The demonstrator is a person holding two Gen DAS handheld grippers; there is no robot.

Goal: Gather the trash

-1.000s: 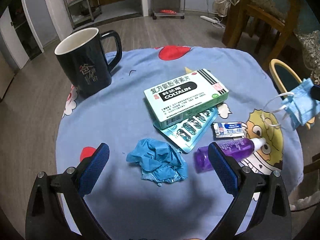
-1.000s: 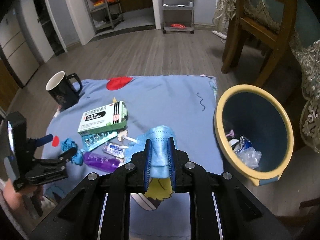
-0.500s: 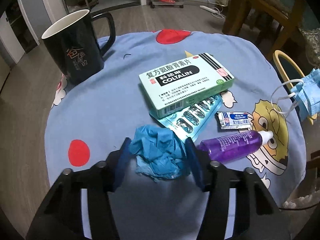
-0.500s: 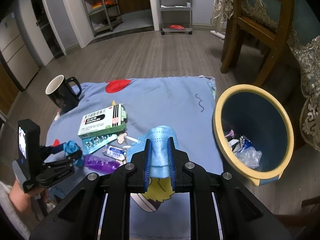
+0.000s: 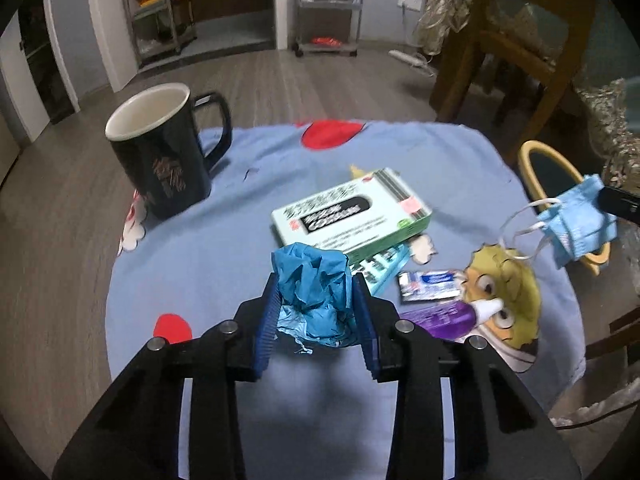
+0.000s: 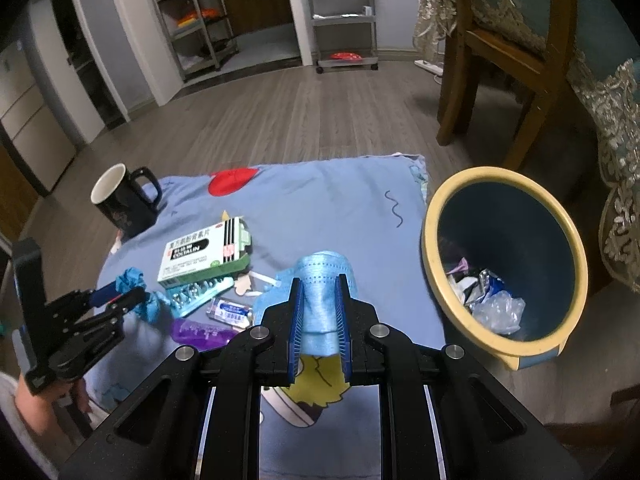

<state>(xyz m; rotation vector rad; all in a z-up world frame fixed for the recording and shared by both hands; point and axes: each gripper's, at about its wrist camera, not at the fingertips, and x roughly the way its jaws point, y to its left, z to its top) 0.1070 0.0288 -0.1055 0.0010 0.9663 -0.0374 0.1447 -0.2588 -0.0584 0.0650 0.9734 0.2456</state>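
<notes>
My left gripper is shut on a crumpled blue glove and holds it just above the blue cloth; it also shows in the right wrist view. My right gripper is shut on a light blue face mask, held above the cloth left of the bin. The mask also hangs at the right of the left wrist view. The yellow-rimmed blue bin holds crumpled wrappers.
On the cloth lie a green medicine box, a blister pack, a small sachet and a purple bottle. A black mug stands at the far left. A wooden chair is behind the bin.
My left gripper closed on the blue glove and lifted it off the cloth. My right gripper, still holding the mask, rose a little.
</notes>
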